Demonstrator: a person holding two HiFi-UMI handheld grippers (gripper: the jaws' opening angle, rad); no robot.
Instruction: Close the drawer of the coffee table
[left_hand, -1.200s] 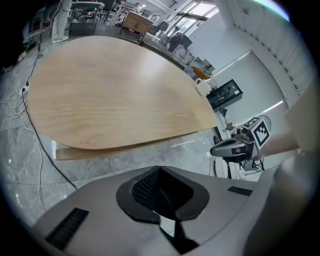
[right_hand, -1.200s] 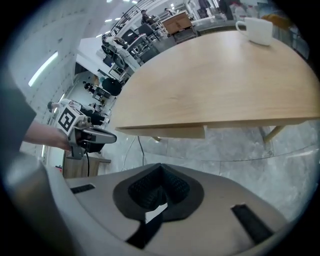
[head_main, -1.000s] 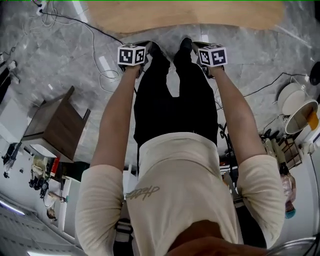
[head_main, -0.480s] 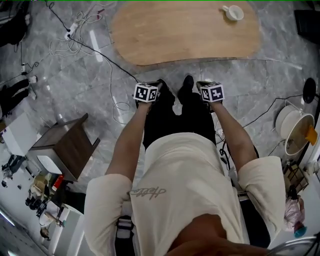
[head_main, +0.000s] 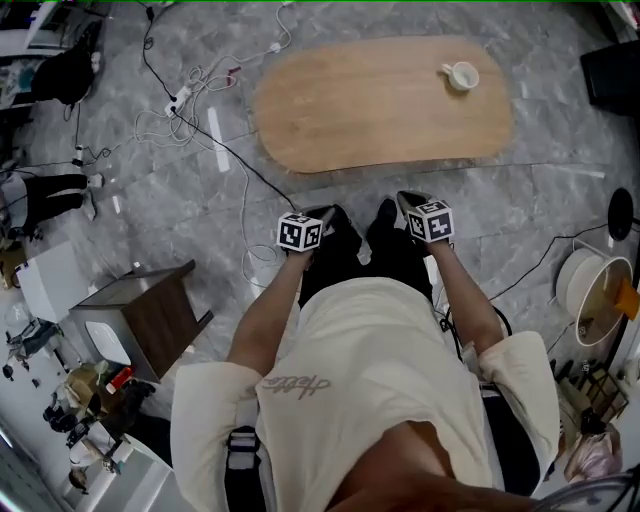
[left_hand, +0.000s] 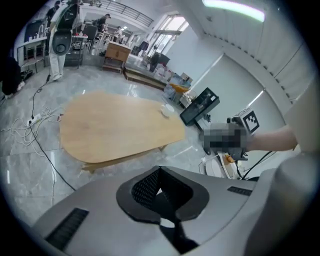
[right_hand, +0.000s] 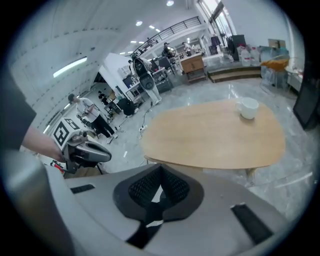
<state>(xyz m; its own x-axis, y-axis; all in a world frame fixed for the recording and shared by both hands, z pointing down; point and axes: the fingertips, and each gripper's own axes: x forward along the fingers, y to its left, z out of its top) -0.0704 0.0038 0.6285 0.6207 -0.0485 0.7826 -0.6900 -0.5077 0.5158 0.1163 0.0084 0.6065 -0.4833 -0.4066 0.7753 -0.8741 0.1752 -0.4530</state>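
Overhead, person (head_main: 370, 380): standing, cream shirt and black trousers, both forearms stretched forward, one gripper in each hand.
Floor (head_main: 560, 200): grey polished marble.
Coffee table (head_main: 380, 100): long oval wooden top, straight ahead of the feet, a strip of bare floor between it and both grippers.
Drawer: cannot be made out from above; from the left gripper view only a thin lower edge under the near rim of the top, open or shut not clear.
Cup (head_main: 461, 75): white, upright, near the far right end of the top.
Left gripper (head_main: 320, 214): held low over the left foot, aimed at the near left part of the top; jaws pressed together, nothing between them.
Right gripper (head_main: 410, 205): level with the left one, over the right foot, aimed at the top's near edge; jaws likewise closed and empty.
Cables (head_main: 190, 95): loose white and black loops on the floor, left of the coffee table.
Side table (head_main: 150, 310): small, dark wood, on the floor at the person's left, well apart from the coffee table.
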